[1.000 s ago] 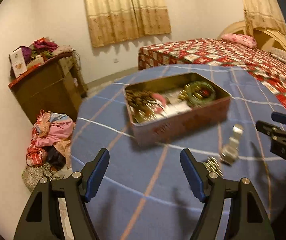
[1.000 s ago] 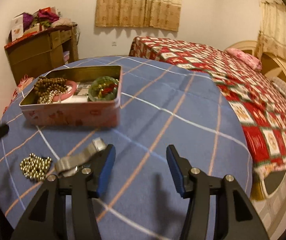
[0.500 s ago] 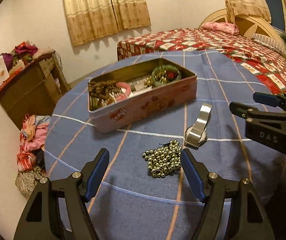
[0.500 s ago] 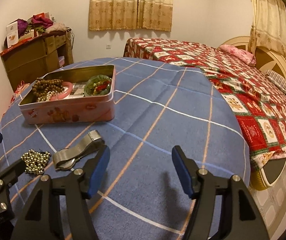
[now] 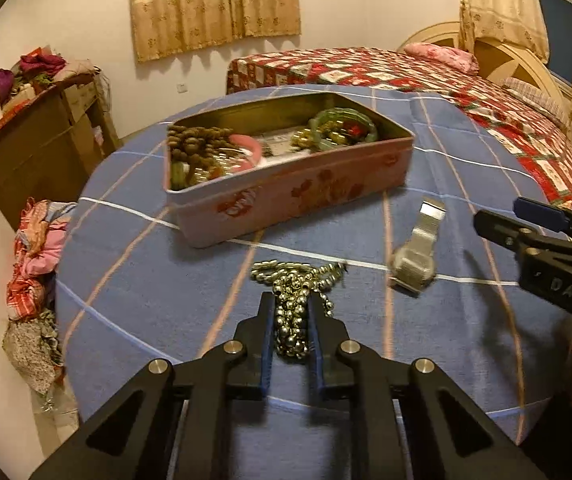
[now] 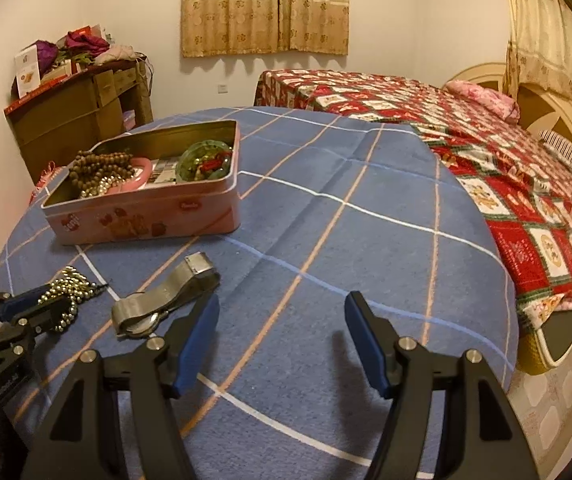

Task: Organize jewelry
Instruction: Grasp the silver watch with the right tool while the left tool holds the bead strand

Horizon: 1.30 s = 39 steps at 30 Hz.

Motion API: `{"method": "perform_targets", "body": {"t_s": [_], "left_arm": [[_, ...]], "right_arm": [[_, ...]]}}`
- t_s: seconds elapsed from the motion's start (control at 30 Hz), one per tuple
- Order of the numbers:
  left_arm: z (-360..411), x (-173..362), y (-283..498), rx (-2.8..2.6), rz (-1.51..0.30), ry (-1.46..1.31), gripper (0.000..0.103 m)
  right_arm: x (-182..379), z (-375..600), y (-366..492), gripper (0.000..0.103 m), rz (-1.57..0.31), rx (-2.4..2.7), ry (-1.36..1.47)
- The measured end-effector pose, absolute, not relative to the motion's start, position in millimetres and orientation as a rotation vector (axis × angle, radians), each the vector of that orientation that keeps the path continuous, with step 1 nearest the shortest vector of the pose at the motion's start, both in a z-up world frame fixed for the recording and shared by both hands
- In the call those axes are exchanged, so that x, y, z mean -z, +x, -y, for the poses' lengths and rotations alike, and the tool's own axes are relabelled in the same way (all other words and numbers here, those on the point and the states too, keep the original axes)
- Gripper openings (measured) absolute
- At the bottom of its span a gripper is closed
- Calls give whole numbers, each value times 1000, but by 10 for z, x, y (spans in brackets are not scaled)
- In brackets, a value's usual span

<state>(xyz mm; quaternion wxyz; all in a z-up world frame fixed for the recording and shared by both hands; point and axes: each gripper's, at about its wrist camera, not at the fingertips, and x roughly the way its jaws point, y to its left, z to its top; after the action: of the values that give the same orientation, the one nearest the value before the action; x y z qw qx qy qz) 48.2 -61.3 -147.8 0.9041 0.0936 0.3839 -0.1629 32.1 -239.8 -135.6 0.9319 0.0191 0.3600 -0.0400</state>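
Note:
A heap of gold bead necklace (image 5: 298,274) lies on the blue checked tablecloth (image 6: 346,220). My left gripper (image 5: 290,300) is down on it, its jaws closing, with the beads squeezed between the blue pads. From the right wrist view the same beads (image 6: 65,288) show at the left gripper (image 6: 33,304). A silver mesh-band watch (image 5: 416,256) lies just right of the beads. The pink tin (image 5: 286,200) behind them holds wooden beads, a pink bangle and a green bangle. My right gripper (image 6: 281,308) hovers open over bare cloth, the watch (image 6: 161,304) beside its left finger.
A bed with a red patchwork quilt (image 6: 506,168) borders the table on the right. A brown cardboard cabinet (image 5: 33,148) piled with items stands at the far left wall. Clothes (image 5: 33,248) are heaped on the floor below the table's left edge.
My left gripper sank onto the gold beads and its jaws went from wide apart to closed around them. My right gripper kept its place, its jaws a little wider.

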Motion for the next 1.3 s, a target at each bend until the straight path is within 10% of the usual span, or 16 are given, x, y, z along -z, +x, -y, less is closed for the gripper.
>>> {"method": "perform_targets", "body": {"t_s": [0.57,0.8,1.3], "left_arm": [[248,1448,803,206,-744,159,13],[228,1481,782,218,-746,144,13],[197,1332,612,257,-716,102,13]], "right_arm": [[1411,2036,733,69,-852,35,90],[1441,2043,717,35,-871,13,86],[1097,1813,369,32,-652,-91,-32]]}}
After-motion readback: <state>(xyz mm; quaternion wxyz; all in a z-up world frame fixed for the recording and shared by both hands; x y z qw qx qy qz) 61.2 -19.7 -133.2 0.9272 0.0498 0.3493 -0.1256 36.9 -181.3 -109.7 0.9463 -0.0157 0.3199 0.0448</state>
